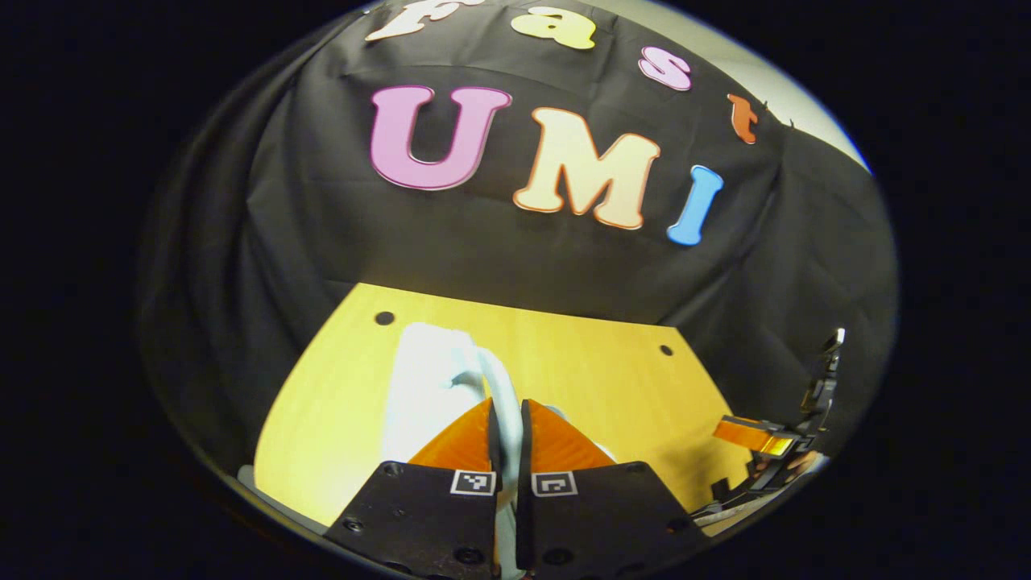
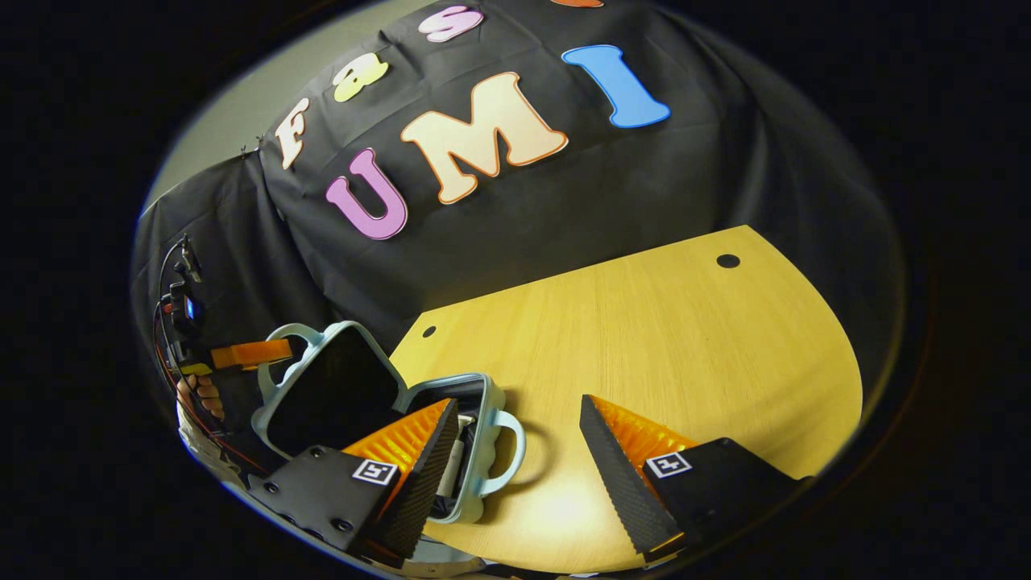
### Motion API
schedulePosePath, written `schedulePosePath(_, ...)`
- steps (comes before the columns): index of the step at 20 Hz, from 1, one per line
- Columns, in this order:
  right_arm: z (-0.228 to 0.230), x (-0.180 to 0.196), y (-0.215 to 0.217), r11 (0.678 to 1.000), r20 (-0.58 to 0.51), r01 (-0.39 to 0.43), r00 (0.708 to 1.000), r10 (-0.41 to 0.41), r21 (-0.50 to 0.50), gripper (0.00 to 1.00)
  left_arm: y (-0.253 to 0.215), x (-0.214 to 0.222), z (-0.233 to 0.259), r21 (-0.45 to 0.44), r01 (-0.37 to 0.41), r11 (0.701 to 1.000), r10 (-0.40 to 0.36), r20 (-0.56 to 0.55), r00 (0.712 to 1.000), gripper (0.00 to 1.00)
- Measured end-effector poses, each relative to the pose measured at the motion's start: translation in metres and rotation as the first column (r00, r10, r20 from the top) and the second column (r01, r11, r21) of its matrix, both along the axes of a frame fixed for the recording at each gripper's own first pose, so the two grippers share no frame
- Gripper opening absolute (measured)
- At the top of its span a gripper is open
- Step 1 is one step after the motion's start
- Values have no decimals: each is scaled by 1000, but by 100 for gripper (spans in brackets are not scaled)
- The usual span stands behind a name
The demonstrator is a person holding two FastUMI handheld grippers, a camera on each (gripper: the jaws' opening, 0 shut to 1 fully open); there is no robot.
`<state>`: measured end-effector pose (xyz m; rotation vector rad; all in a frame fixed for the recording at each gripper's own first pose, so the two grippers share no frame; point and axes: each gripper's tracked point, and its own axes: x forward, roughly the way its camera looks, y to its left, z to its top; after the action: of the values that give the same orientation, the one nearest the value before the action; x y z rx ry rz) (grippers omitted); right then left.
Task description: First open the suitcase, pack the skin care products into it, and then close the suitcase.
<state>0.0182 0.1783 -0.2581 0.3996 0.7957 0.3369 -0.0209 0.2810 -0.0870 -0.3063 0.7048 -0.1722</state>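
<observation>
Gripping the suitcase lid's handle, the left gripper was clamped; beside the suitcase, the right gripper hovered, fingers apart, over the tabletop.

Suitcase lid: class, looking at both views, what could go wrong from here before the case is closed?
1. The left tool pinches only the lid's thin handle; it could slip, and the raised lid might drop.
2. The open right tool has one finger over the base, near a white item; a falling lid might trap it.
</observation>
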Motion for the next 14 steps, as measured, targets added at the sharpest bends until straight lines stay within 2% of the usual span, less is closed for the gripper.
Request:
schedulePosePath(4, 1, -3, -22, 999, -2, 38, 999, -38, -13, 96, -56, -3, -15, -72, 91, 993, -93, -22, 995, 2)
schedulePosePath(7, 0, -5, -38, 997, -10, 71, 997, -71, -21, 96, -95, -5, -42, -94, 159, 983, -165, -61, 984, 2)
schedulePosePath(12, 1, -9, -63, 993, -14, 112, 993, -113, -45, 96, -146, -16, -85, -85, 257, 963, -267, -140, 954, 2)
schedulePosePath(13, 1, -9, -67, 991, -17, 121, 992, -122, -48, 96, -155, -19, -95, -79, 274, 958, -283, -159, 946, 5)
schedulePosePath(14, 1, -9, -71, 990, -19, 130, 991, -131, -53, 96, -163, -23, -106, -74, 287, 955, -296, -179, 938, 2)
